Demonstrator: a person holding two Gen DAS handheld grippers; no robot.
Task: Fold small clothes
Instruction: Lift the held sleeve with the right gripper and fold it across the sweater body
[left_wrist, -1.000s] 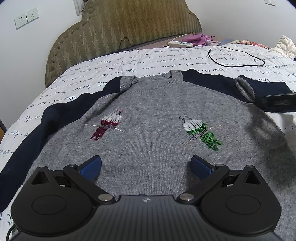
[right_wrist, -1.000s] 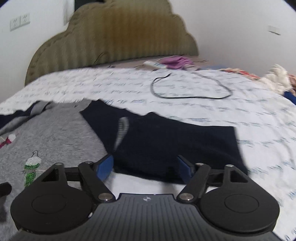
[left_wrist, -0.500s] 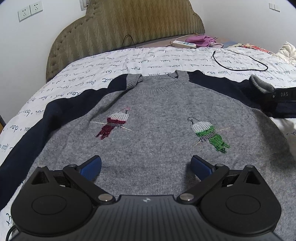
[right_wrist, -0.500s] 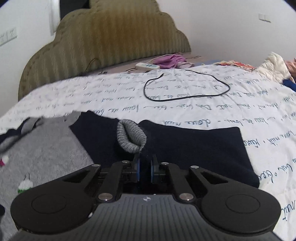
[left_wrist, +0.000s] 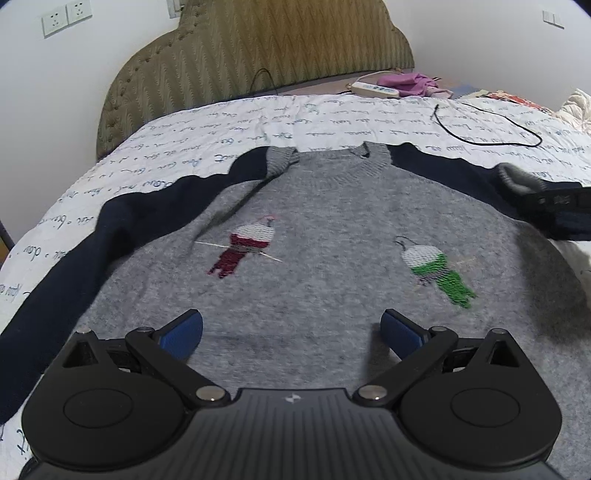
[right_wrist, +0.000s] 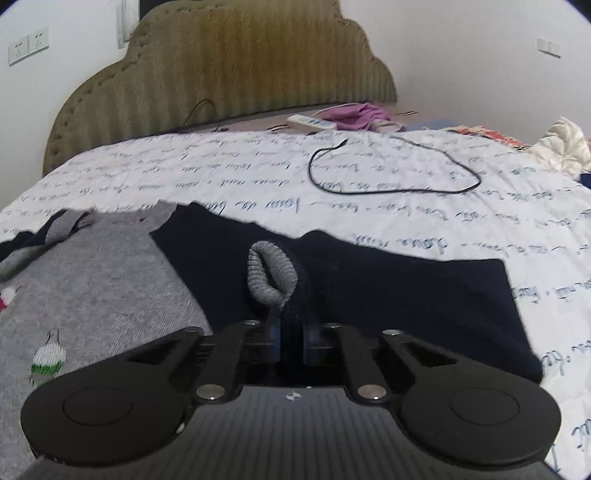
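The grey sweater (left_wrist: 314, 266) lies spread flat on the bed (left_wrist: 332, 114), chest up, navy sleeves out to either side. The left tongs (left_wrist: 291, 328) hover tilted down over its lower front, jaws wide apart and holding nothing. The right tongs (right_wrist: 291, 341), also tilted down, are pinched tight on the navy right sleeve (right_wrist: 369, 295) (just below its grey cuff (right_wrist: 271, 275)).

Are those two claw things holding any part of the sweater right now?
The right gripper is pinched on the sweater's navy sleeve, just behind its grey cuff. The left gripper is open, holding nothing.
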